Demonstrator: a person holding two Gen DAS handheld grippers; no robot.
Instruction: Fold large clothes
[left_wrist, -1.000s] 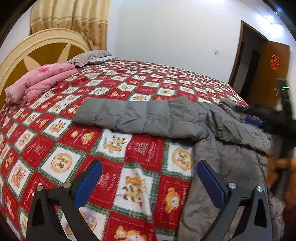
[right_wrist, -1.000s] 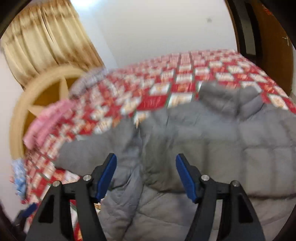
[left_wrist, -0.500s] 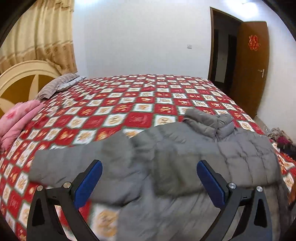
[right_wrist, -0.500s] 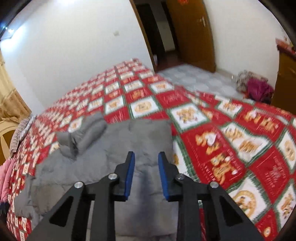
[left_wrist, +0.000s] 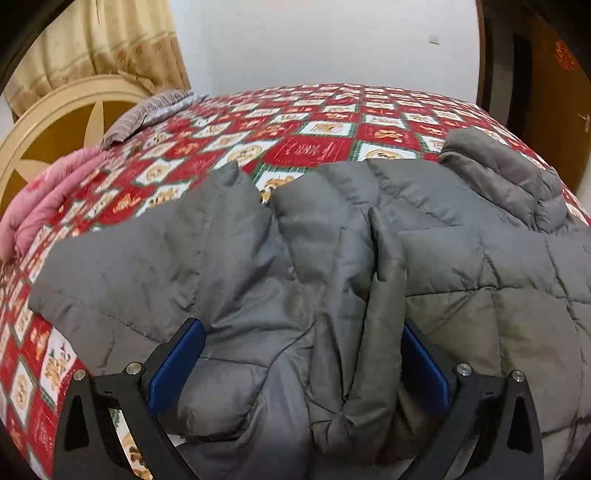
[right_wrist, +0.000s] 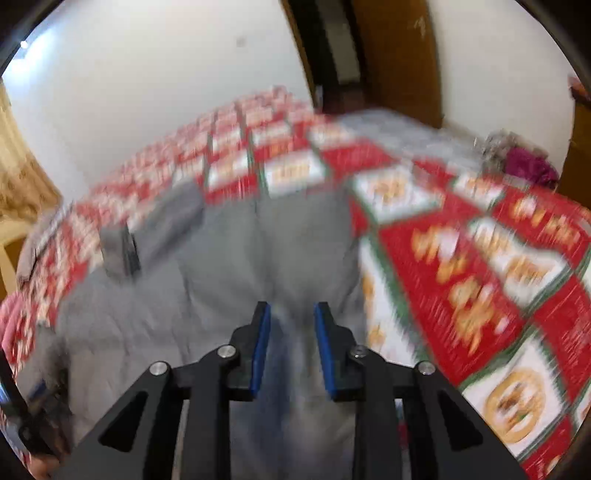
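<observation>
Since a second ago my left claw (left_wrist: 301, 363) has swung from bare quilt onto the grey puffer jacket (left_wrist: 332, 258); its fingers stand wide with bunched fabric between them, not pinched. My right claw (right_wrist: 291, 350) has narrowed to a slim gap above the jacket's hem, though blur hides contact. Beyond, the jacket sprawls across the bed's (left_wrist: 325, 129) near edge, pink blanket (left_wrist: 48, 192) toward the headboard (left_wrist: 55, 122).

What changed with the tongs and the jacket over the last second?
The left tongs swung over the grey jacket and now straddle bunched fabric, jaws wide open. The right tongs narrowed from wide to a small gap over the jacket; a grip isn't clear through blur. The jacket remains on the quilt.
</observation>
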